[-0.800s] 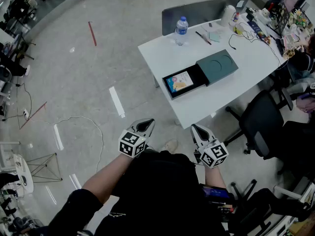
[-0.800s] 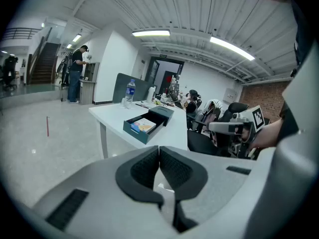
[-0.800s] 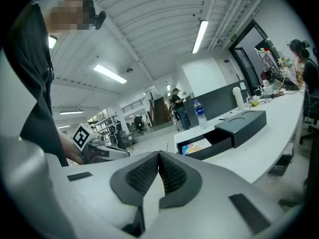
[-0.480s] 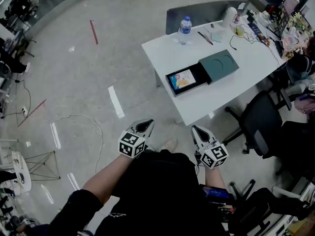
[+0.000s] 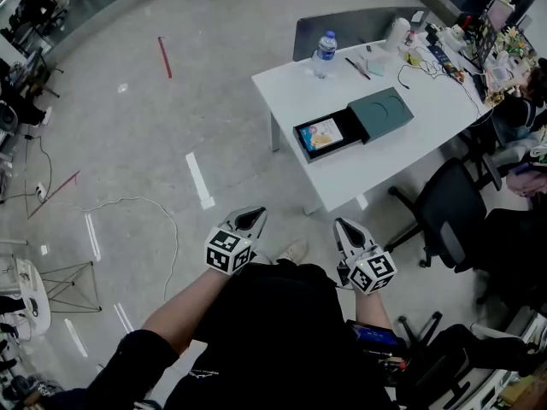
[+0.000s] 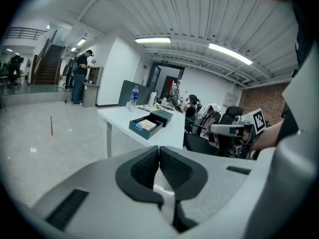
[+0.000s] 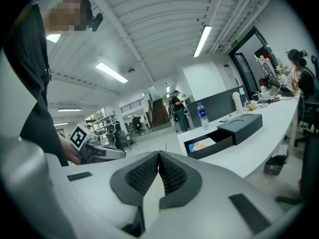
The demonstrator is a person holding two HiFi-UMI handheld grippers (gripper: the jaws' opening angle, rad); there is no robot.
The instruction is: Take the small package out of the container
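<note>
An open office floor, with a white worktop [image 5: 376,167] far ahead on the right. The left gripper [image 5: 254,216] and right gripper [image 5: 344,226] are both pressed together and empty, held low and well apart from it. The worktop has drifted only slightly across the head view, so the approach has barely begun. The small package [image 5: 322,132] lies in the open container [image 5: 327,151]. Only the gripper views show the meeting pads.

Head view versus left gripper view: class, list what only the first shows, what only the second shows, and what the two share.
Only the head view: a cable on the floor, white tape strips and a shoe. Only the left gripper view: ceiling lights, a staircase and a standing person far off. Both: the table, the bottle, and the open container with the package lying inside.
</note>
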